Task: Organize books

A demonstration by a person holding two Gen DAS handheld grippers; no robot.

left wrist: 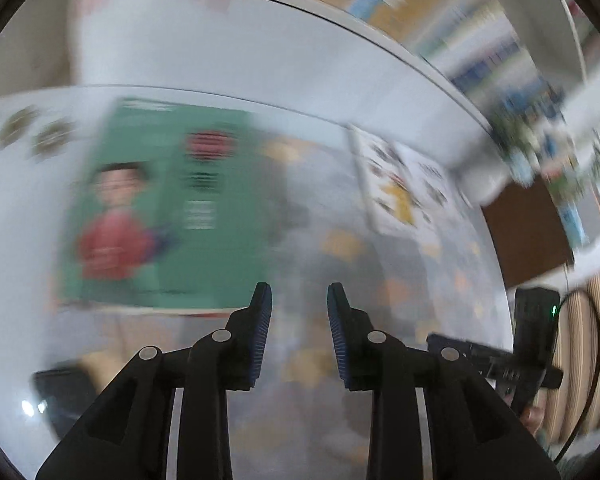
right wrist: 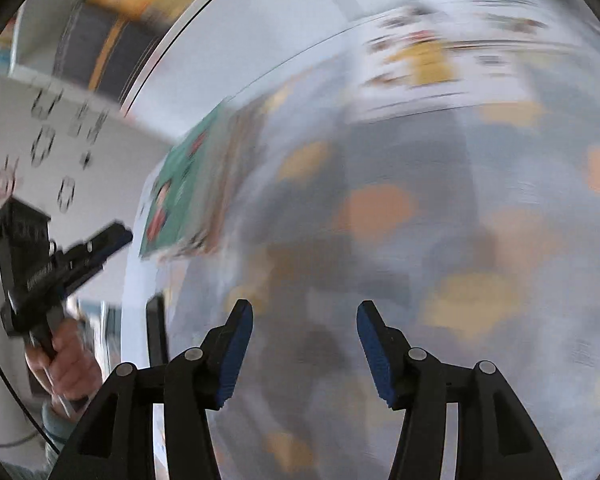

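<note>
Everything is smeared by motion. A green book (left wrist: 160,208) with a figure in red on its cover lies flat on the patterned table cover, ahead and left of my left gripper (left wrist: 299,300). The left gripper is open with nothing between its blue pads. A white picture book (left wrist: 404,188) lies further off to the right. In the right wrist view my right gripper (right wrist: 305,316) hangs open and empty over the cover. There the green book (right wrist: 184,188) is far left and the white book (right wrist: 440,60) is at the top. A hand holds the left gripper (right wrist: 118,236) at the left edge.
The round table has a white rim (left wrist: 420,60). Shelves of colourful books (left wrist: 480,40) stand behind it. A dark flat object (left wrist: 60,392) lies near the table's left edge. The right gripper (left wrist: 434,340) shows at the right, over a wooden floor (left wrist: 592,340).
</note>
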